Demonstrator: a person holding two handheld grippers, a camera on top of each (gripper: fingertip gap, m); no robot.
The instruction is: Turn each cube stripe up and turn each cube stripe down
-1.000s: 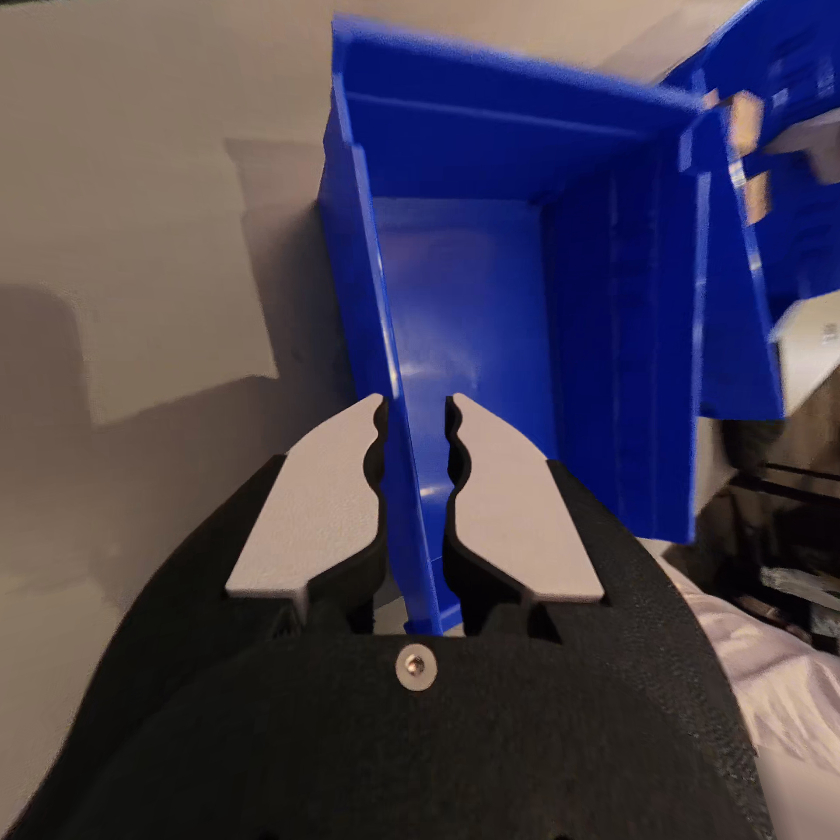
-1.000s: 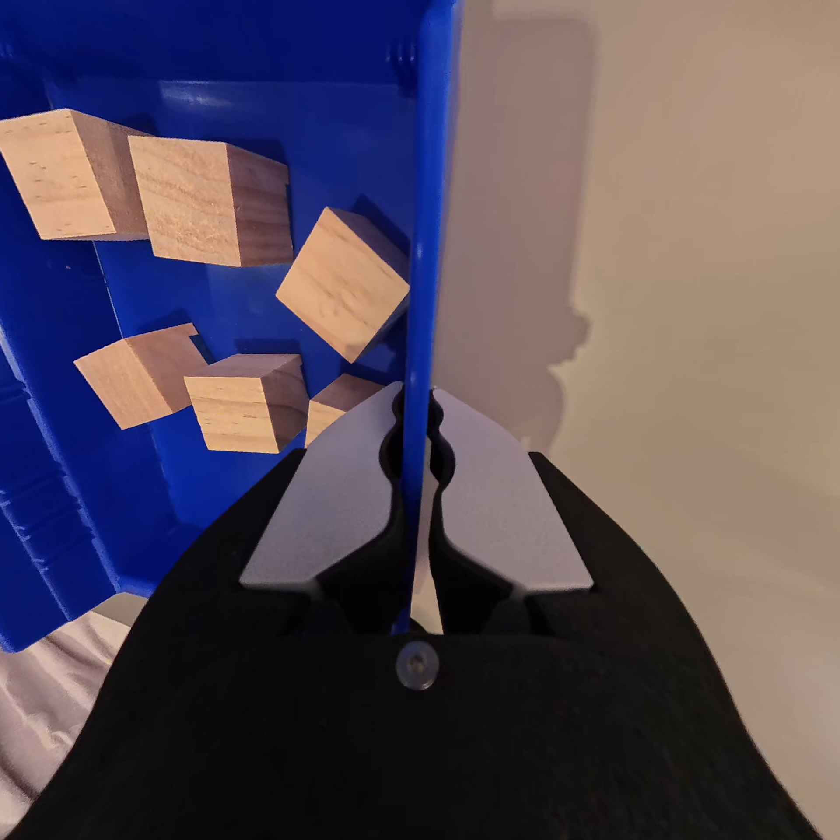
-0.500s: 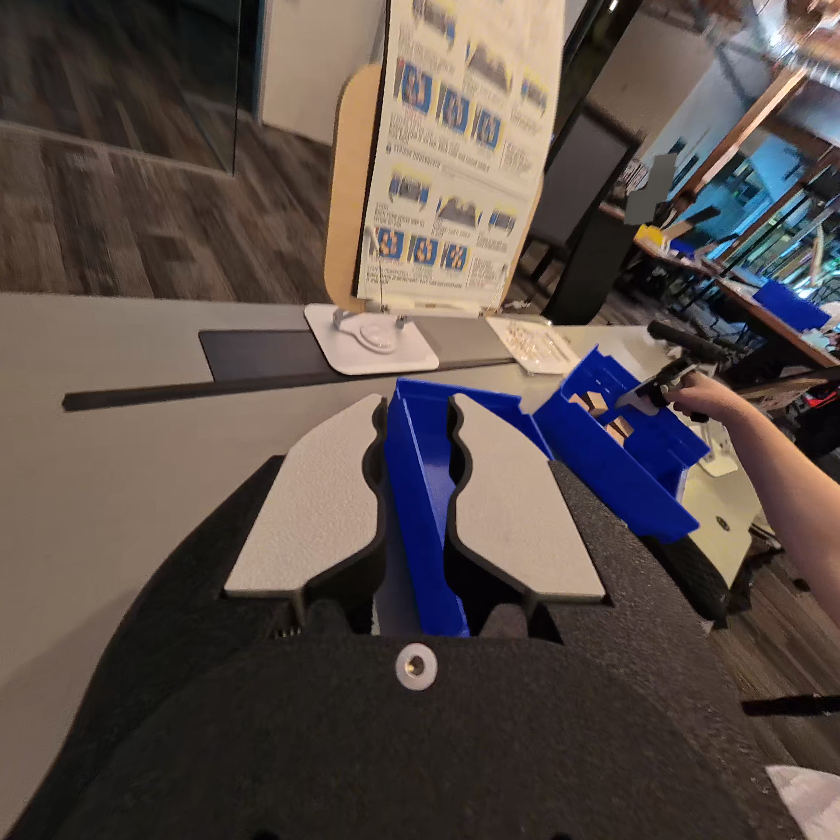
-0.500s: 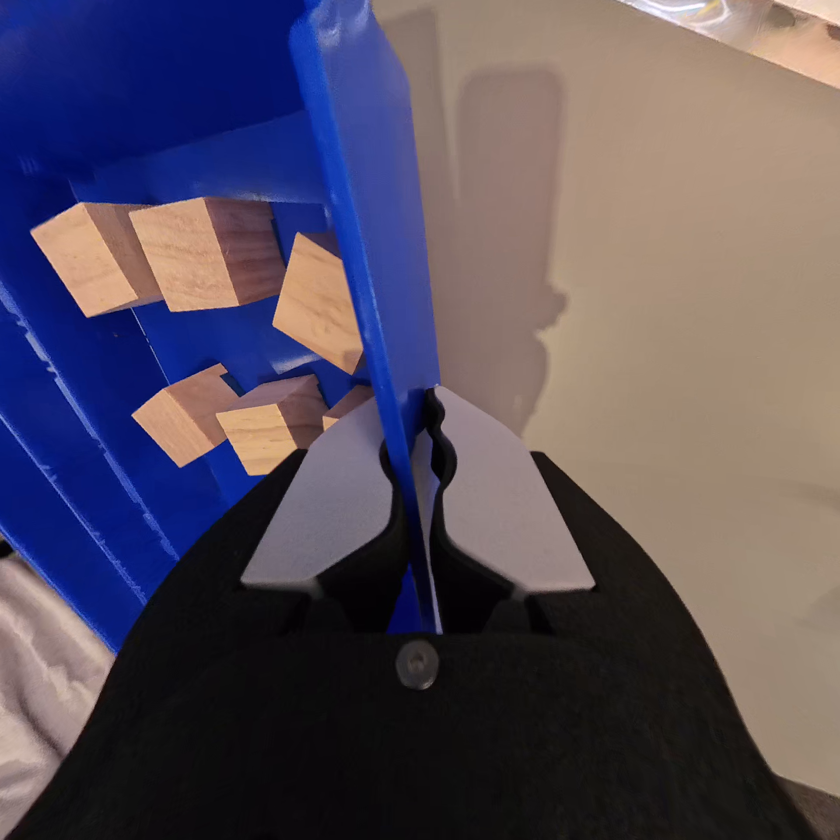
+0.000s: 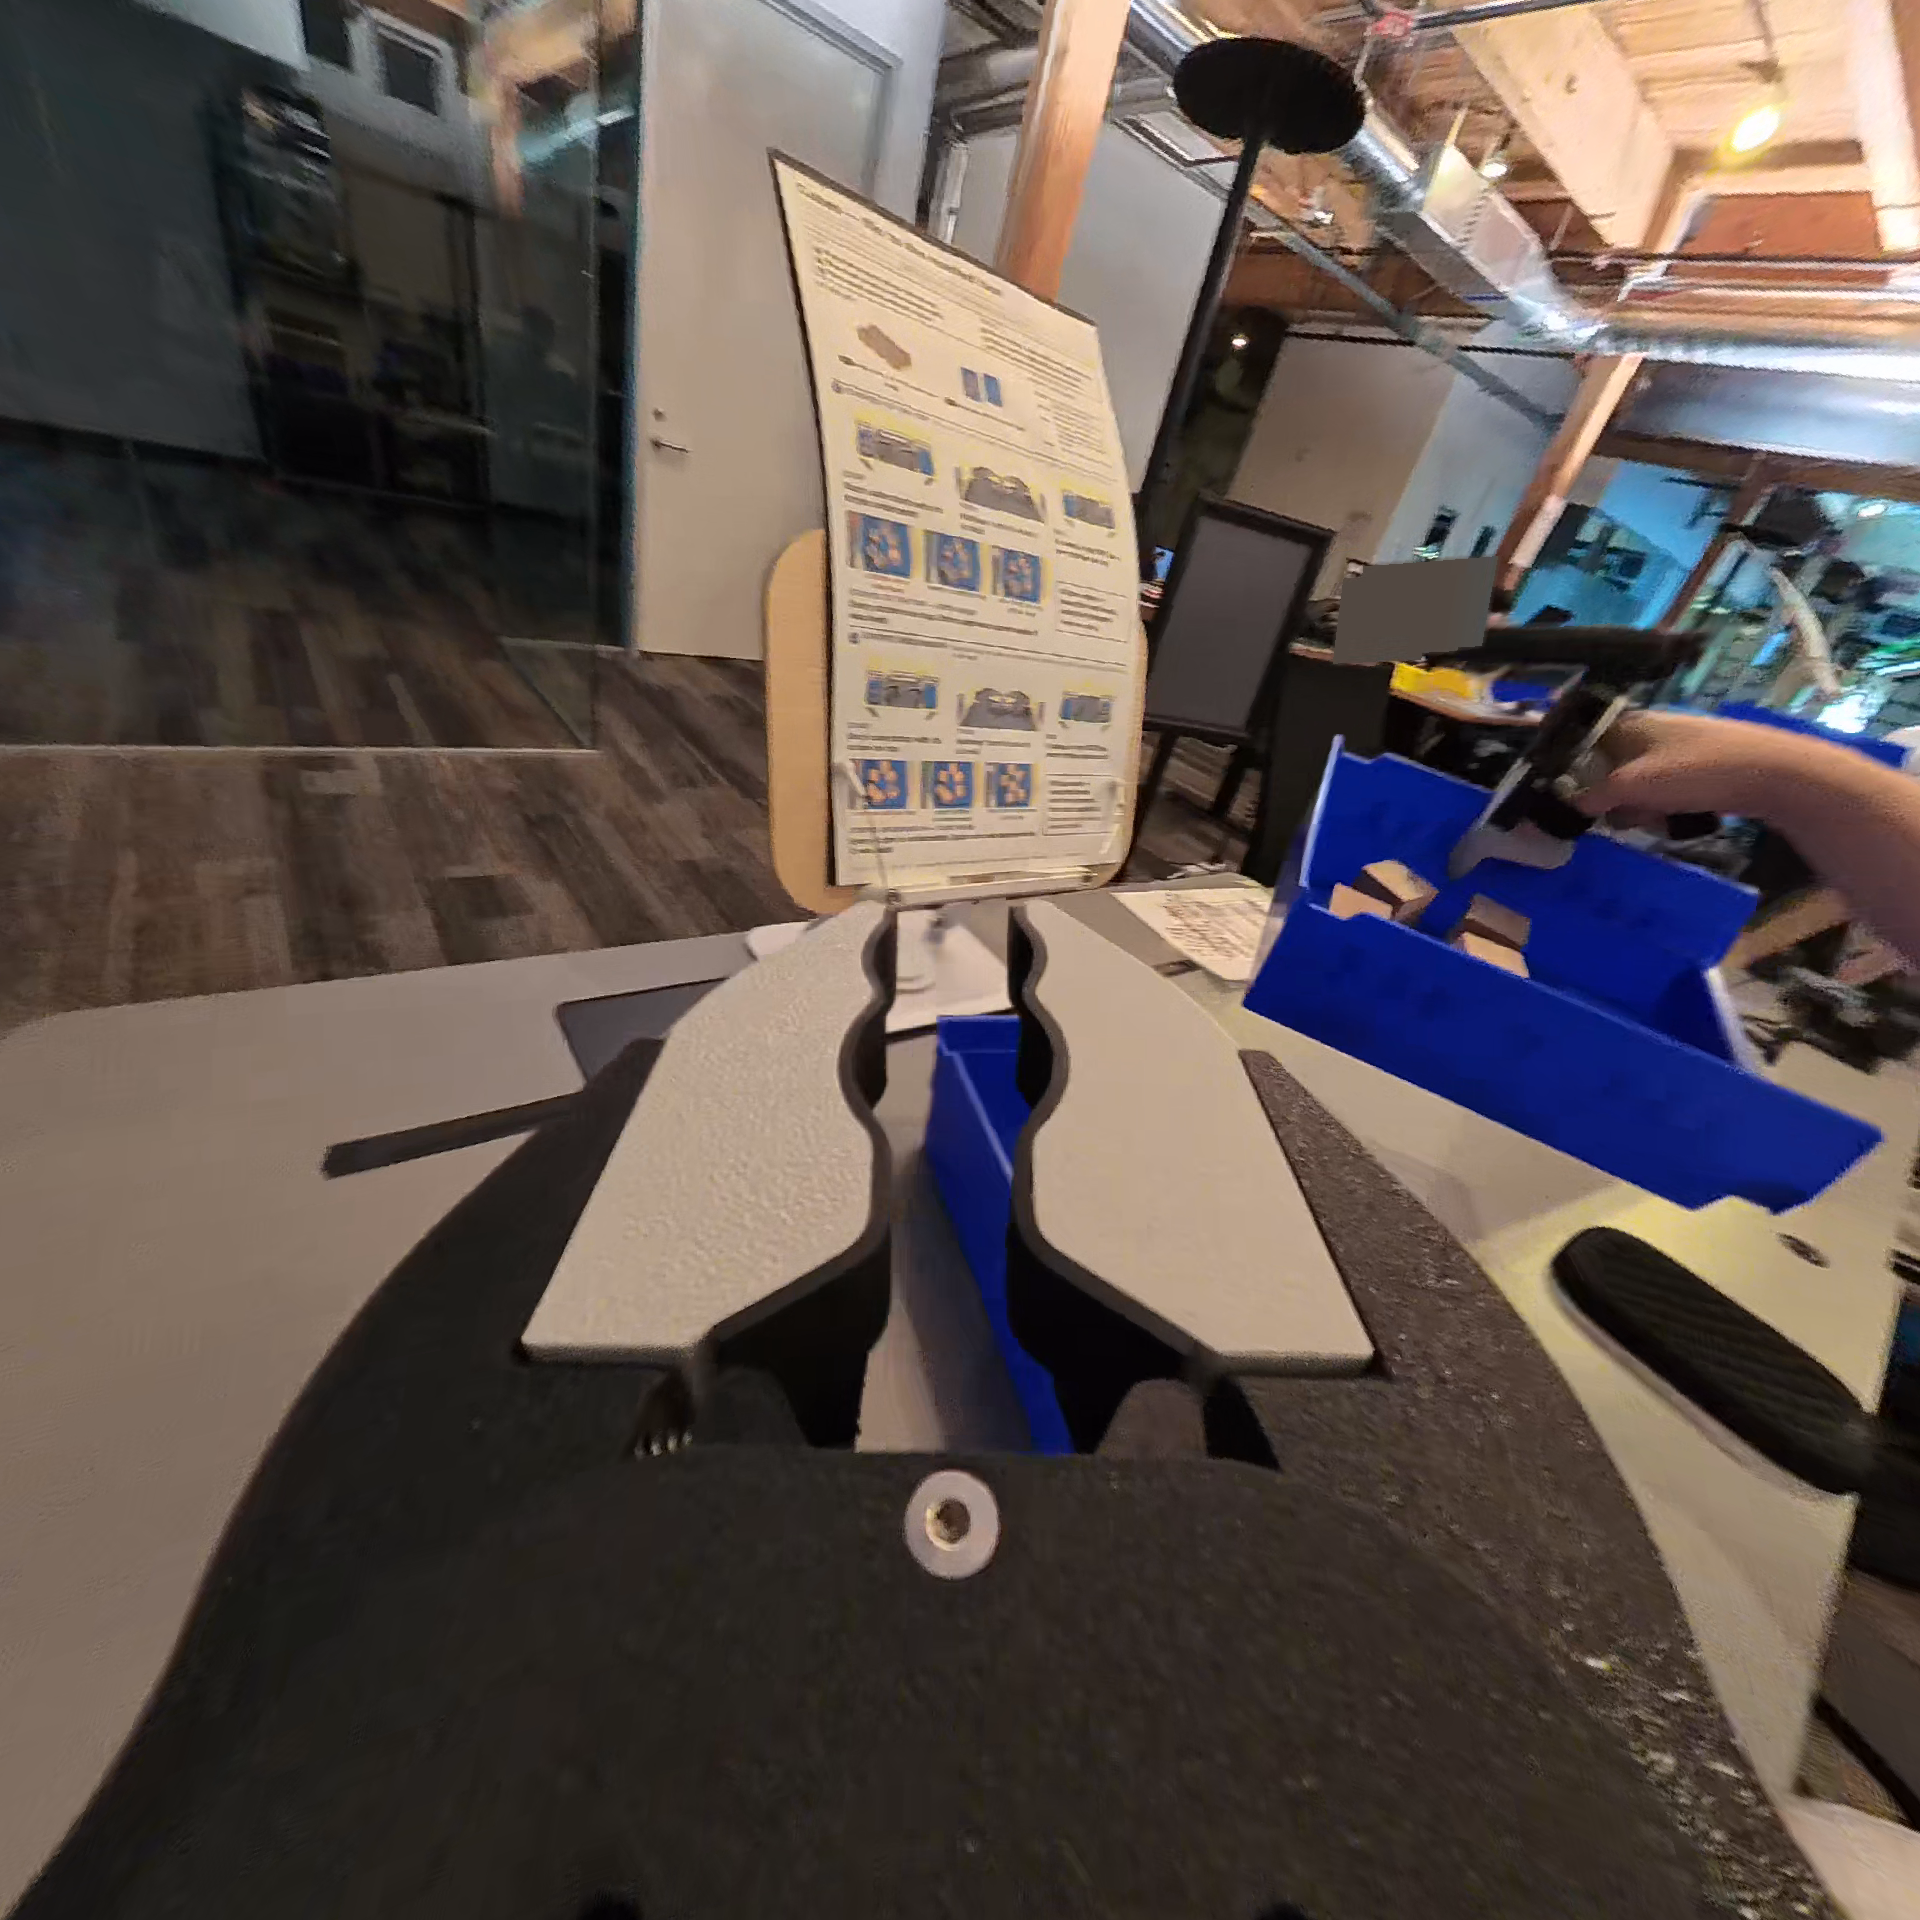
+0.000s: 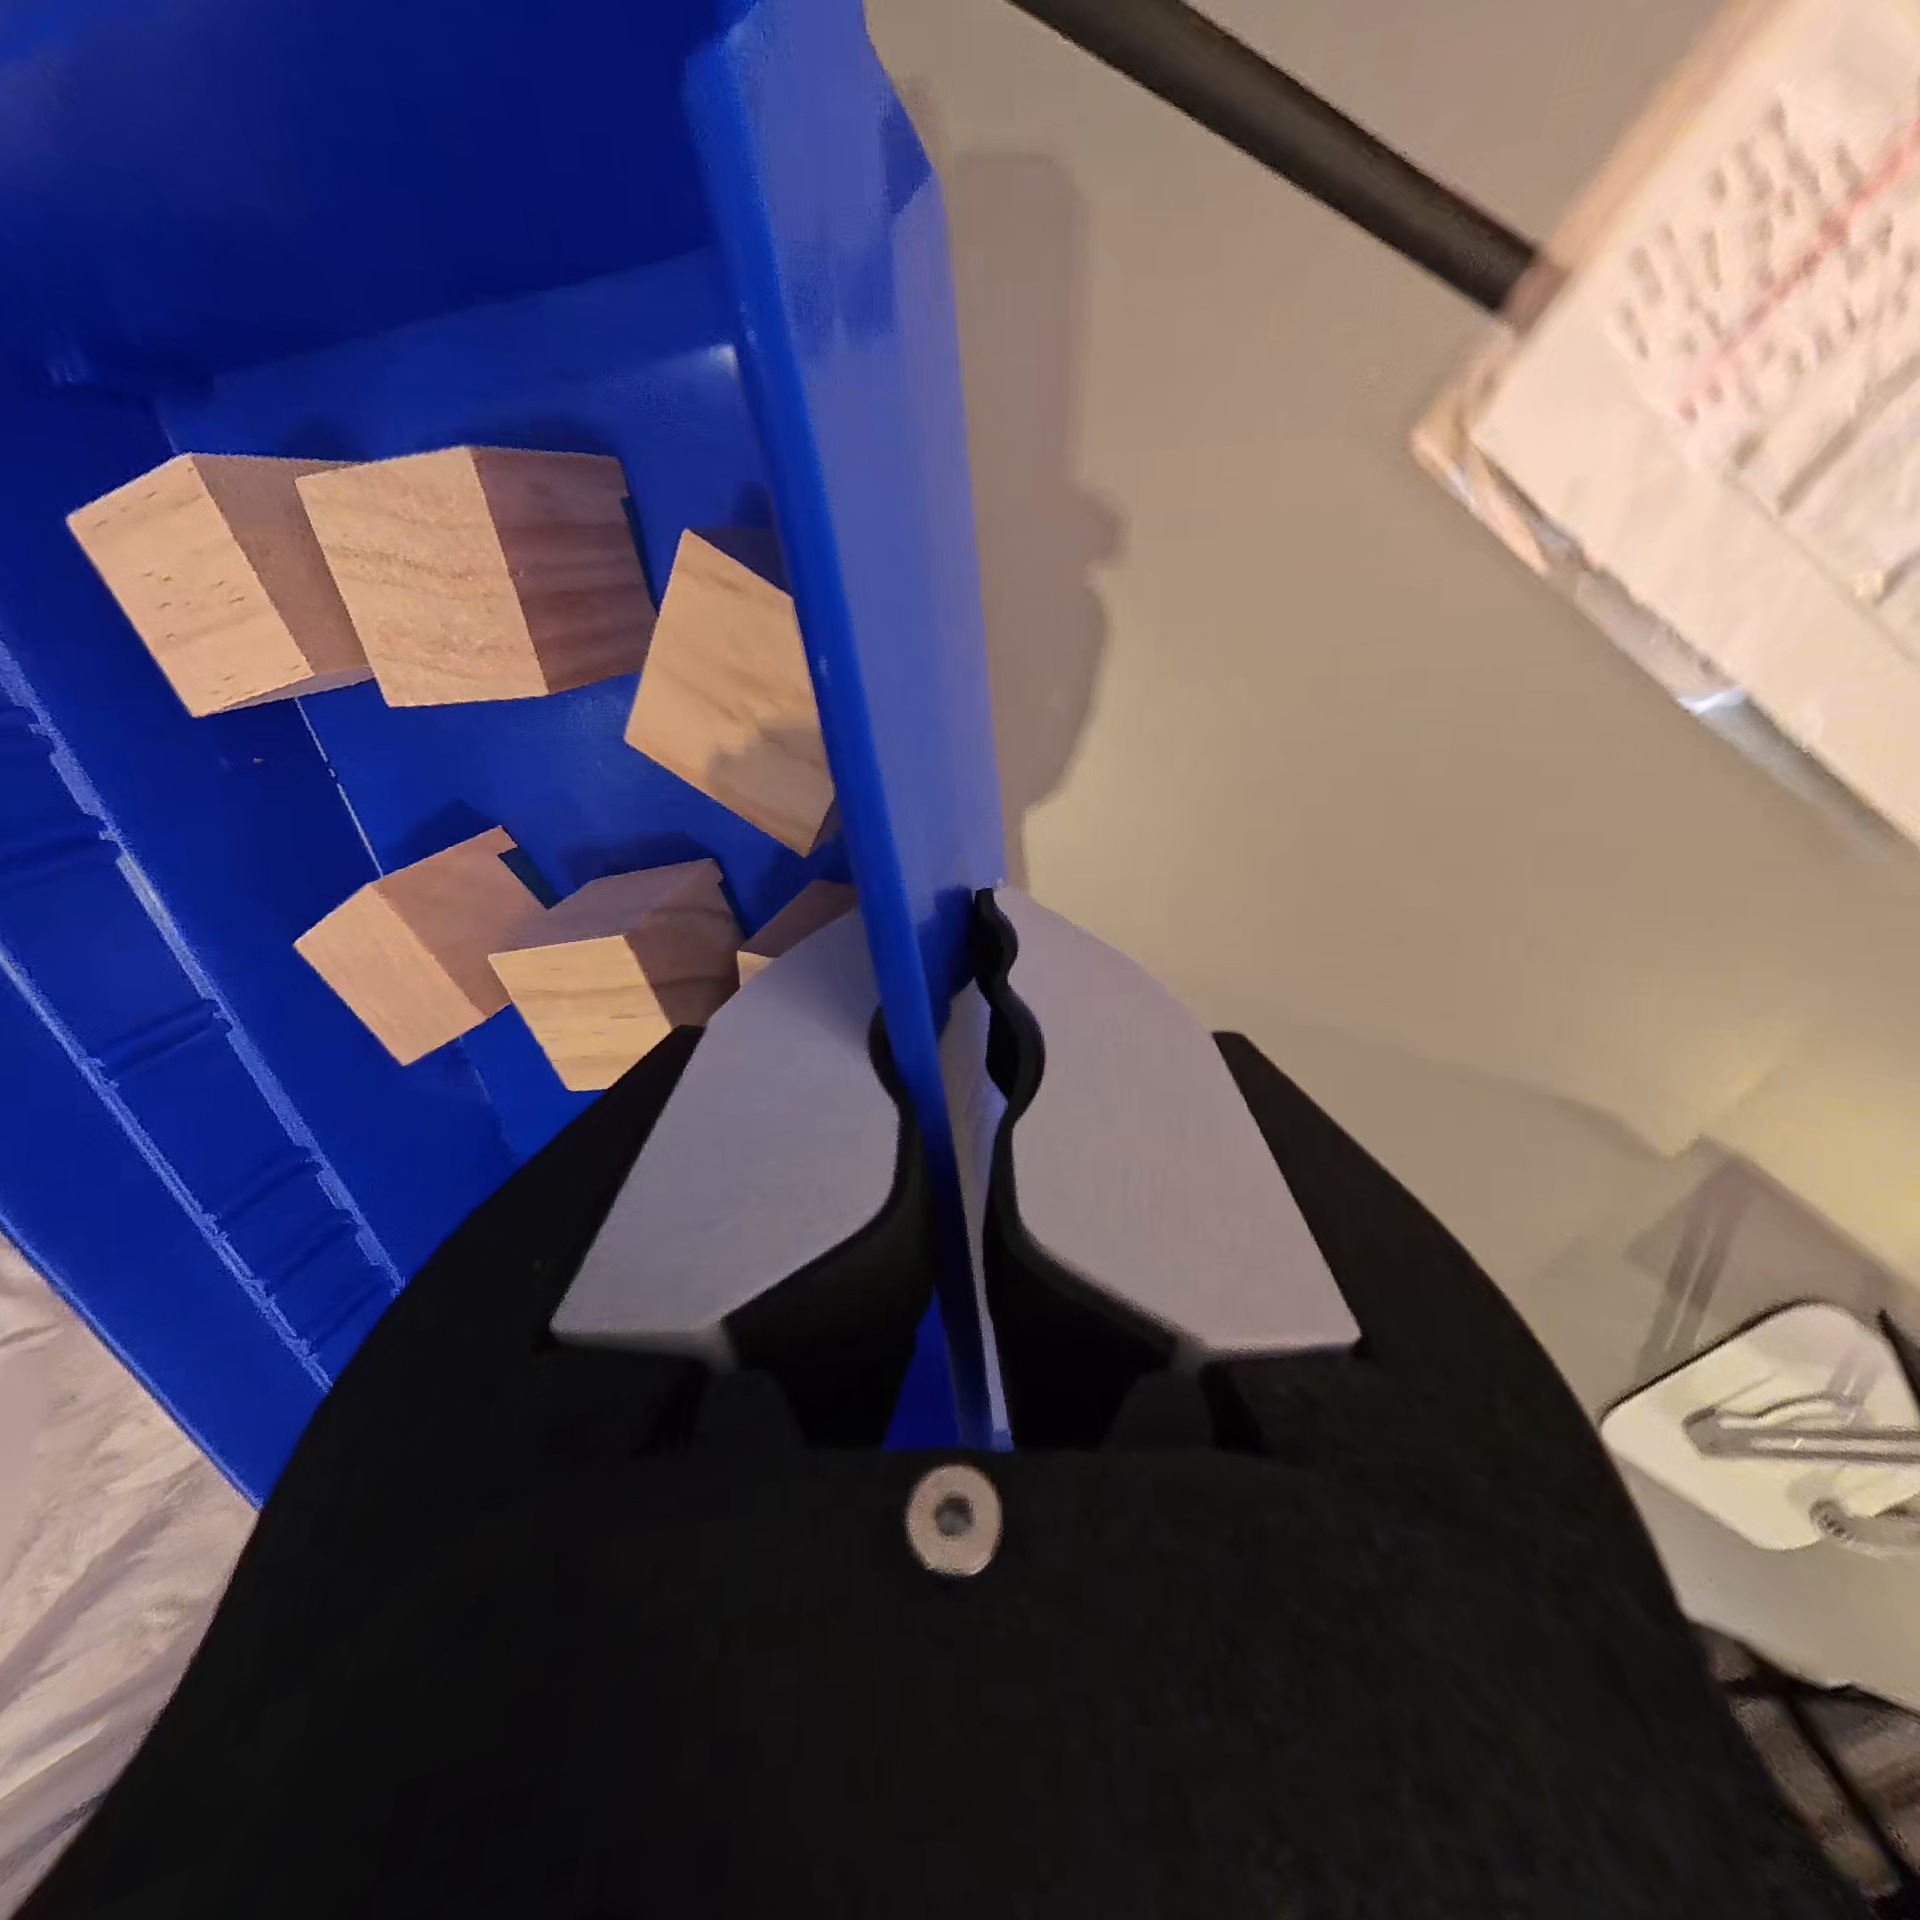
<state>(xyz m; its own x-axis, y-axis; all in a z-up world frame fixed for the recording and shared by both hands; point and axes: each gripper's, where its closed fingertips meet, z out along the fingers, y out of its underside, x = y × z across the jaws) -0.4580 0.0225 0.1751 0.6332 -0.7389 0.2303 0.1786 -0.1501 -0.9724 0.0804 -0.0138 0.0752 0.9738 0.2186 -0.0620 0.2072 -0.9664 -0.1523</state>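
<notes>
Several plain wooden cubes (image 6: 468,571) lie in a blue bin (image 6: 821,520). No stripe shows on them in the right wrist view. My right gripper (image 6: 935,935) is shut on this bin's right side wall. From the left wrist view that bin (image 5: 1507,1049) hangs tilted above the table, with the right gripper (image 5: 1496,842) and a hand on its far rim. Two cubes (image 5: 1392,894) show dark faces there. My left gripper (image 5: 948,925) is closed on the left wall of a second, empty blue bin (image 5: 977,1164), low over the grey table (image 5: 208,1195).
An instruction sheet on a wooden stand (image 5: 966,571) stands at the table's far edge, behind a black strip (image 5: 436,1143) and a paper (image 5: 1205,925). A black carbon-textured handle (image 5: 1714,1351) lies at the right. The stand's white base (image 6: 1766,1455) is near my right gripper.
The left view has swung up from looking down into the empty bin to level with the table. The right gripper has tilted and carried the cube bin over the table; the cubes barely shifted.
</notes>
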